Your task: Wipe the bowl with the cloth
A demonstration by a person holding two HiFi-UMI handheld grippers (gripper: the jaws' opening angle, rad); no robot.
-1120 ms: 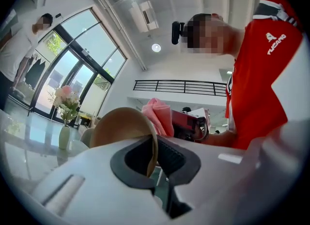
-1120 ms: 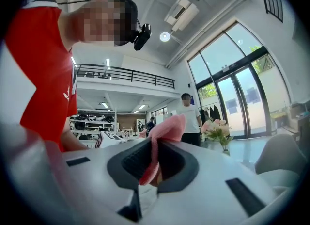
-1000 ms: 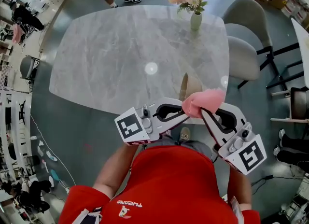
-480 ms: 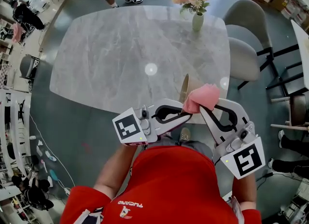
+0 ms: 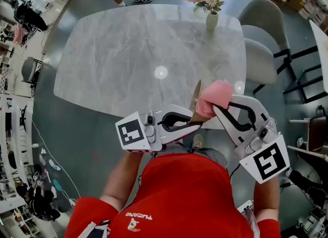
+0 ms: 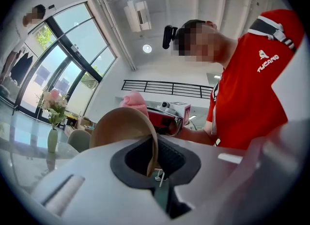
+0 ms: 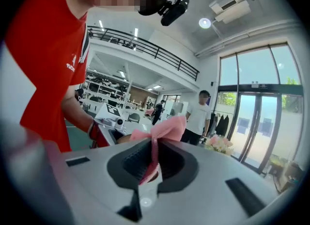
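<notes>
The bowl (image 5: 197, 97) hangs on edge above the desk's (image 5: 128, 52) near edge. The left gripper (image 5: 193, 122) is closed on its thin rim. It looks light, rigid and probably slippery, so a rim hold suits it. The right gripper (image 5: 216, 110) clamps the soft pink cloth (image 5: 216, 95) just beside it.
</notes>
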